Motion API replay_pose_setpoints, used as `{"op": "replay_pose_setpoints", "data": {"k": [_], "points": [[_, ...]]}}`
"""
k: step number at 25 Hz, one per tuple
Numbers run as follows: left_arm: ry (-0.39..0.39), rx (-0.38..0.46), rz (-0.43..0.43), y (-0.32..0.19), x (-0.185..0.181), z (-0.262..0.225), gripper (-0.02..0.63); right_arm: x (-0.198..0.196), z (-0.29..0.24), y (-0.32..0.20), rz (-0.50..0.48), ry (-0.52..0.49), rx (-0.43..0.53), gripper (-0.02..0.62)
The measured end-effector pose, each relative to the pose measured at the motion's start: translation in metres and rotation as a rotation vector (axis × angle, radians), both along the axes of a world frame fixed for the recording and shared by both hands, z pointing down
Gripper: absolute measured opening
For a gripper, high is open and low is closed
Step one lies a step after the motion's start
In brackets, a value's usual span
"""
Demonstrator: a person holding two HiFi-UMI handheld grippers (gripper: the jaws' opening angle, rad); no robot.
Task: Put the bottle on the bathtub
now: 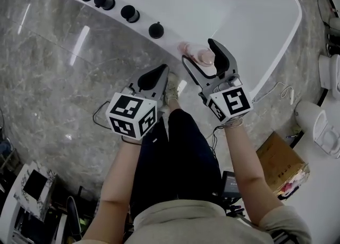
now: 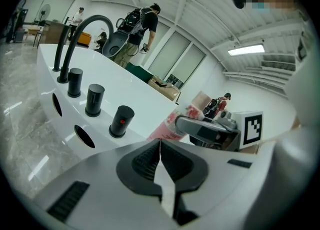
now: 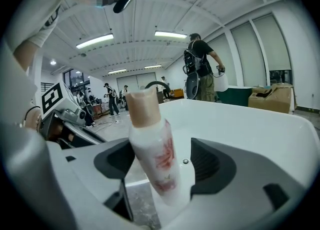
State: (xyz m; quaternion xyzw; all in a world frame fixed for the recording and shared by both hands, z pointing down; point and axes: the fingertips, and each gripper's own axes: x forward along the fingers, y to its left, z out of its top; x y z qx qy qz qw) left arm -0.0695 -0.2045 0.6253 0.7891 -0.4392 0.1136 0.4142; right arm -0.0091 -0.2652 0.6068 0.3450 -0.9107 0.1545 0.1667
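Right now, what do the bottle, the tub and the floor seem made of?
Bottle: probably plastic, milky white and faintly translucent, with a pink printed pattern.
Bathtub: glossy white, acrylic or enamel, I cannot tell which; light glares off its smooth surface.
Floor: polished grey veined stone or stone-look tile; it shows bright reflections.

Bright ceiling lights [image 3: 95, 40], fisheye-warped edges, floor [image 1: 79, 43] glare.
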Motion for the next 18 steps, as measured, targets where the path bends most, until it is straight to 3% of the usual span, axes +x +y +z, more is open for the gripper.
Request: {"op": "replay_pose_setpoints", "data": {"k": [6,11,15,18], "points": [[-0.026,0.027,0.014,0.006,0.000,-0.030,0.009,0.015,-0.041,0.014,-0.036,0.008,0.042,0.318],[-0.053,0.048,0.042,0.009,0.003,-0.067,0.009,0.028,-0.080,0.025,0.006,-0.044,0.012,0.292],[-0.048,0.096,0.053,0.006,0.010,-0.106,0.009,0.044,-0.116,0.028,0.095,-0.101,-0.002,0.198],[-0.052,0.146,0.081,0.003,0.012,-0.133,0.009,0.048,-0.146,0.030,0.108,-0.165,-0.006,0.164]]}}
